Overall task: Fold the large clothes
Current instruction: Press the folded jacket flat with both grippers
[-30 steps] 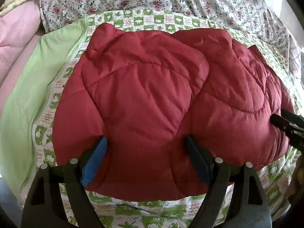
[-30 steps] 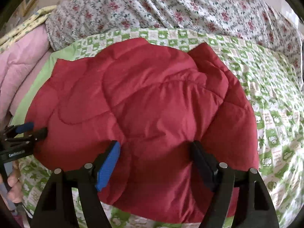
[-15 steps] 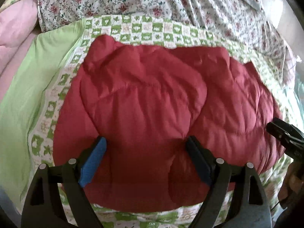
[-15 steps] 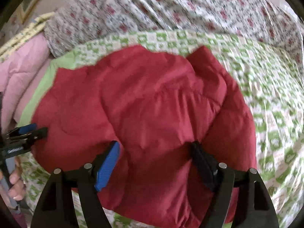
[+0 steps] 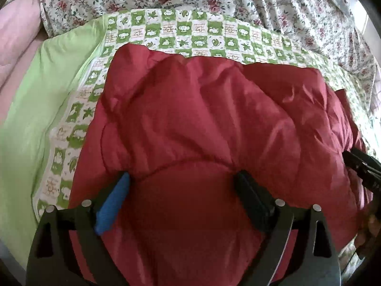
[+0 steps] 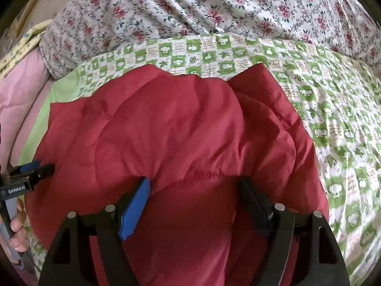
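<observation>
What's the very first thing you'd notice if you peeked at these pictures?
The big puffy red jacket grabs the eye first, lying bunched in the middle of a green-and-white checked blanket on the bed. Next come the two claws at the jacket's near edge: the left claw and the right claw, each with one bright blue finger and one black finger, spread wide with red cloth bulging between them. Behind it all lies a rose-patterned sheet.

Puffy red quilted jacket [image 5: 214,124] lies folded, bunched.
</observation>
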The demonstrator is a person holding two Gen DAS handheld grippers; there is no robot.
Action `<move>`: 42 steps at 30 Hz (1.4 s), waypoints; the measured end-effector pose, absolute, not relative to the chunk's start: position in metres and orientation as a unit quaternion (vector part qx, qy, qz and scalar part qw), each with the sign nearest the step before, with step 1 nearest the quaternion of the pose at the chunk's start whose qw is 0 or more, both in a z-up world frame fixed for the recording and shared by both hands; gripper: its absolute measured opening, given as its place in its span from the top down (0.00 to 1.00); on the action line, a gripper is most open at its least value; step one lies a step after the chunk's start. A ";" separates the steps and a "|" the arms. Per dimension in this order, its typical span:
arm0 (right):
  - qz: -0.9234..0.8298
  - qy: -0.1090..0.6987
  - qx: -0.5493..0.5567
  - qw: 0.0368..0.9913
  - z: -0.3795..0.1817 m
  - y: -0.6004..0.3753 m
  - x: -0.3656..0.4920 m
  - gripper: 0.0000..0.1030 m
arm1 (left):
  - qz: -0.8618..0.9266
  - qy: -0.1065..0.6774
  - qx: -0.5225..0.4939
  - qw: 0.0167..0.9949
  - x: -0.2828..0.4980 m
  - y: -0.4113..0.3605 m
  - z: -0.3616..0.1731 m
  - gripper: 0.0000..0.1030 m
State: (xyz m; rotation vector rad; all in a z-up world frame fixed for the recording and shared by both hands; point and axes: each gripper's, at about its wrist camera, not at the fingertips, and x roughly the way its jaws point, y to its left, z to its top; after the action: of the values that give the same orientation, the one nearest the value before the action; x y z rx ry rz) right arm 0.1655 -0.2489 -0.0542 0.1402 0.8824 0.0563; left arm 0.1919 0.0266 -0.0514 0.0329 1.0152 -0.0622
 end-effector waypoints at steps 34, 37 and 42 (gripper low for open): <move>0.035 0.414 0.043 0.909 -0.039 -0.232 0.129 0.24 | -0.058 0.481 0.048 0.873 0.149 0.006 -0.049 0.06; 0.035 0.424 0.038 0.904 -0.046 -0.233 0.131 0.24 | -0.058 0.479 0.049 0.874 0.150 0.005 -0.050 0.04; 0.037 0.422 0.039 0.905 -0.059 -0.234 0.137 0.23 | -0.054 0.470 0.058 0.879 0.153 0.004 -0.057 0.00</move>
State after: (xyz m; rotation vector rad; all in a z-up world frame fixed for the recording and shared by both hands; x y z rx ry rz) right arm 0.1374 -0.2345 -0.0592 0.0801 0.8728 0.0767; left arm 0.1532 0.0042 -0.0567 0.1210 0.9804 -0.1125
